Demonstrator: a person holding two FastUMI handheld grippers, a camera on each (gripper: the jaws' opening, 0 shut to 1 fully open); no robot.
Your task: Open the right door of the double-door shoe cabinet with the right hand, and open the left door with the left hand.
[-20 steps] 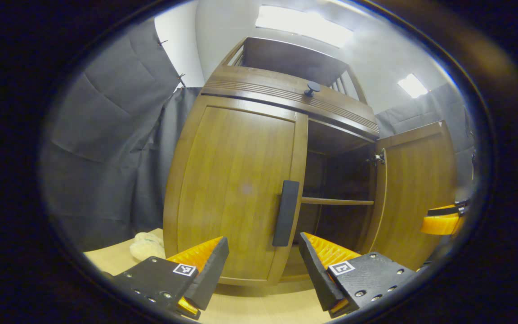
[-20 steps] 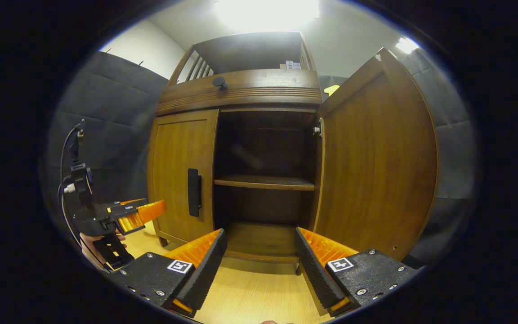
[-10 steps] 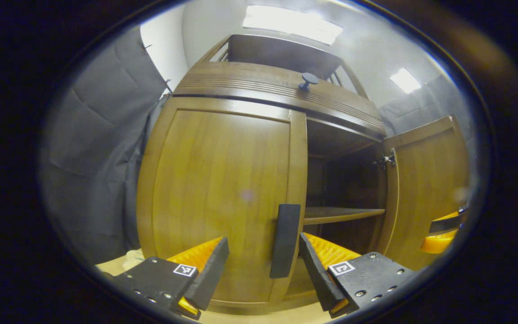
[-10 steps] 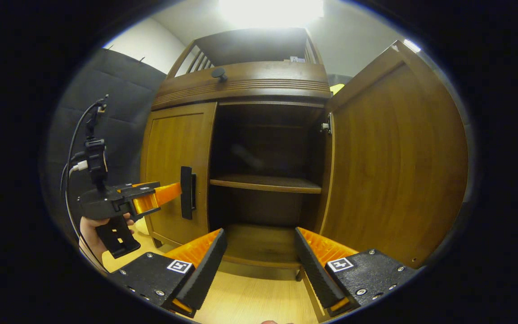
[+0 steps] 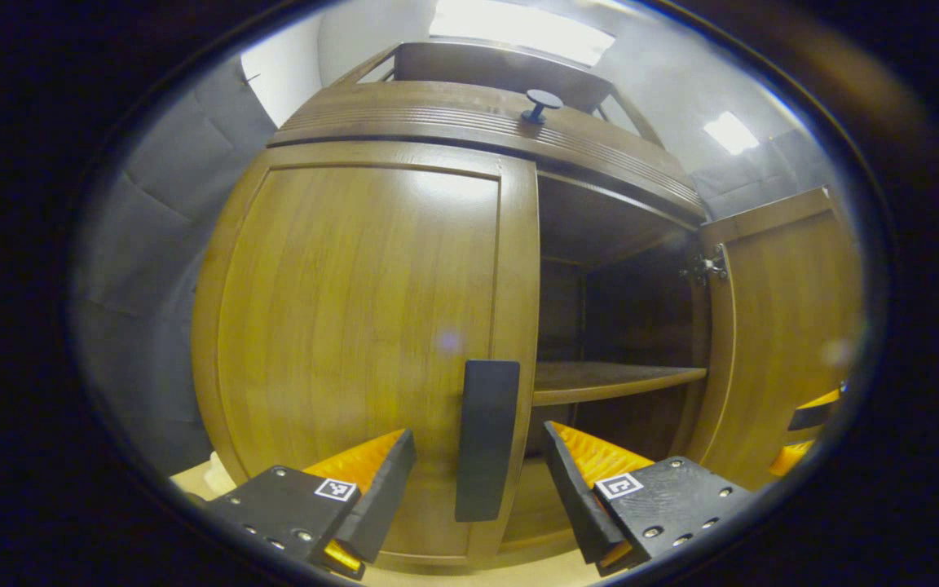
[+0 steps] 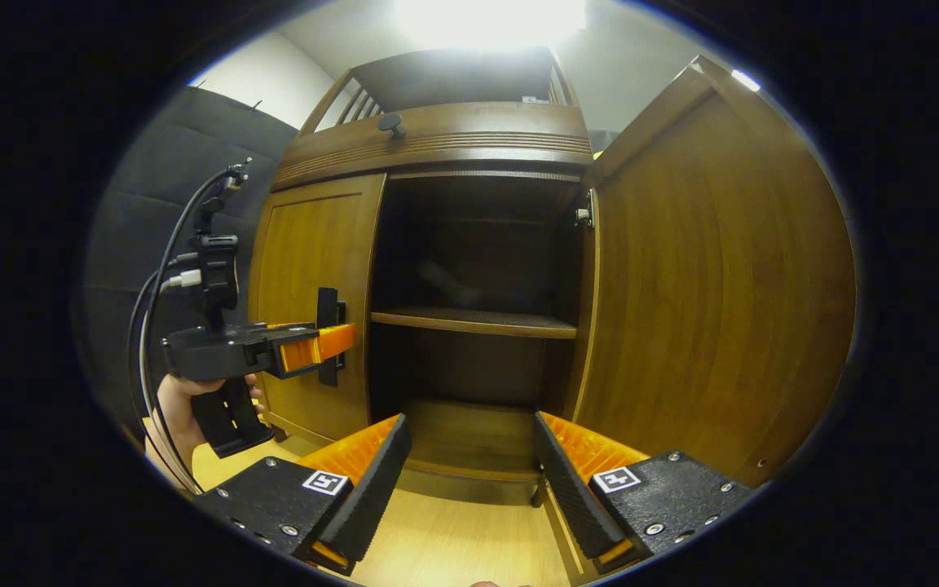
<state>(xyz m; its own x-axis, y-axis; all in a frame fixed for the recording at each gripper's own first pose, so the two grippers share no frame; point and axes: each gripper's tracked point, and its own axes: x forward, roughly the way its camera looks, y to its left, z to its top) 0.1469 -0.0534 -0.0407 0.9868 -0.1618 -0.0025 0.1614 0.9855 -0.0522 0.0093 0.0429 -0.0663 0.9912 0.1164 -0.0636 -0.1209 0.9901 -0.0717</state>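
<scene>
On the cabinet's right side, the right door stands swung wide; the left door remains shut, so half the task is left. Left tongs are spread, straddling the dark handle without pinching it. Right tongs hang released, and their view adds the person's hand holding the other tool

One shoe cabinet — two doors, one handle, one knob, one shelf — two grippers.
</scene>
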